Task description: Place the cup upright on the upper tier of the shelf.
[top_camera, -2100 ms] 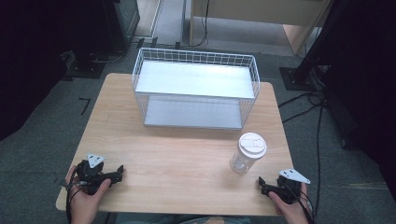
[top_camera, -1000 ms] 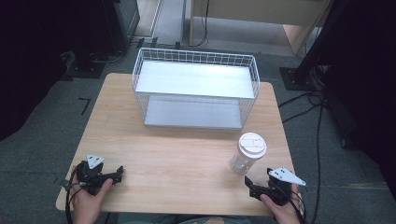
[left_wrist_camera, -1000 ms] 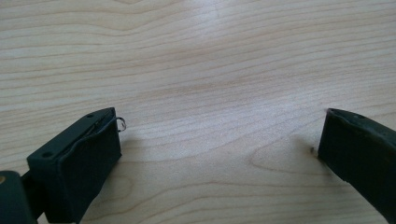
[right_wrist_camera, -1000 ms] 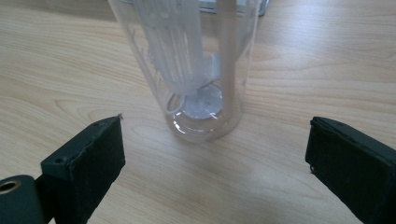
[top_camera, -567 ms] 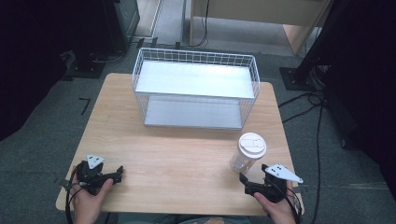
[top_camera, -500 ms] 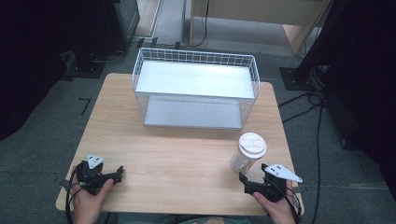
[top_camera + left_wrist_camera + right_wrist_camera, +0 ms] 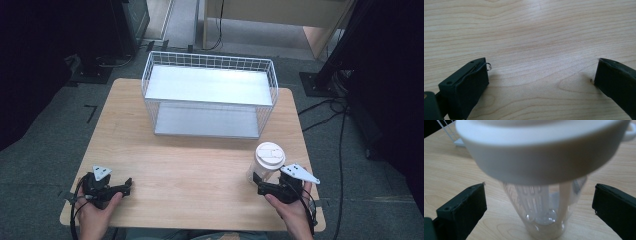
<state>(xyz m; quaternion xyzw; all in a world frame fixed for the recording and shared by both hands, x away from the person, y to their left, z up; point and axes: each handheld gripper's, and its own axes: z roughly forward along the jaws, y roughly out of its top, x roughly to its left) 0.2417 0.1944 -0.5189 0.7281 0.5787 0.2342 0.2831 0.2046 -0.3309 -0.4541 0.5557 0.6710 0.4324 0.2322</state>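
Table [image 7: 200, 170], rectangular, light wood-grain top: carries all items listed.

Basket [image 7: 210, 95], white wire mesh, rectangular, open-topped: far centre of table, well apart from both hands.

Tumbler [image 7: 267, 162], clear plastic, cylindrical, with white round lid: stands upright at near right of table, long axis vertical. Lies just beyond the right hand-held gripper [image 7: 260, 182], on its far side, and well to the right of the left hand-held gripper [image 7: 125, 186]; the right hand is clearly the nearer. Judged the item to be grasped next: the move turns on bringing the right jaws forward around the upright body, below the lid.

Right hand-held gripper, black, two-jaw, grey three-cornered plate on top: near right edge of table, jaws spread wide and empty. In the right gripper view the tumbler [image 7: 546, 202] stands between the two jaws, touching neither; that view also reveals a white slotted insert and a straw-like stem inside the clear wall, detail too small to read from the high view.

Left hand-held gripper, same make: near left of table, jaws wide apart, holding nothing. The left gripper view [image 7: 541, 75] looks down on bare wood between them.
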